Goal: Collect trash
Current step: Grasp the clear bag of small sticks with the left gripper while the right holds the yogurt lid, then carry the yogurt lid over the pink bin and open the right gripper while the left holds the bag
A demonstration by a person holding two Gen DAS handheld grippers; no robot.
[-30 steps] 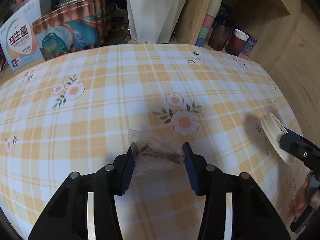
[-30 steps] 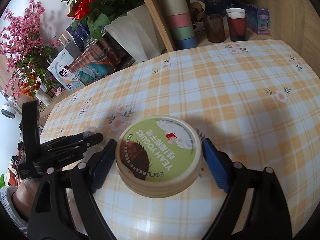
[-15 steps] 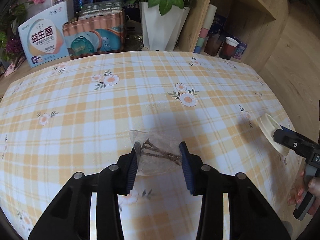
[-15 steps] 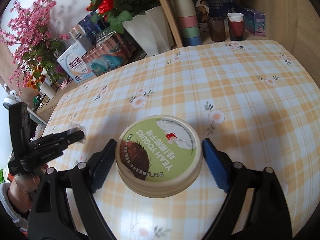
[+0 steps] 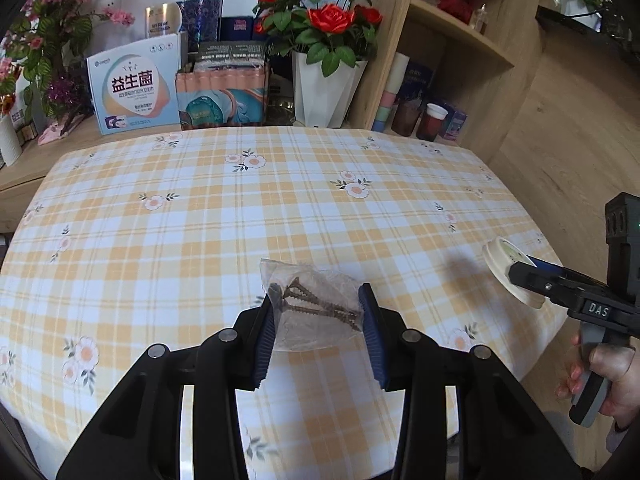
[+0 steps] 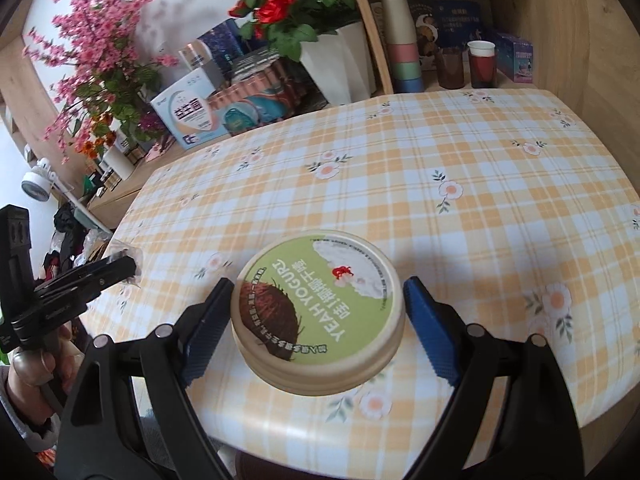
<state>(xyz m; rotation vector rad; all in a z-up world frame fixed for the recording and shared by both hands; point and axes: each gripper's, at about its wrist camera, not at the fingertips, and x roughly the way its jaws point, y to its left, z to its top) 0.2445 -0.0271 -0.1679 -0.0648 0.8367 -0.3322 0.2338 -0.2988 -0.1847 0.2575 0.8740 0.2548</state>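
Clear plastic crinkled between the blue pads of the left gripper (image 5: 318, 320): a small bag of screws (image 5: 316, 308), pinched from both sides and held up off the checked tablecloth (image 5: 280, 208). Those jaws had just been closing a little on the bag. Further right, the right gripper (image 6: 318, 312) had its jaws spread wide around a round yogurt tub (image 6: 318, 312) with a green lid, pads pressed to its rim, the tub lifted clear above the near edge of the table. Behind stood red roses (image 5: 320, 16) in a white vase.
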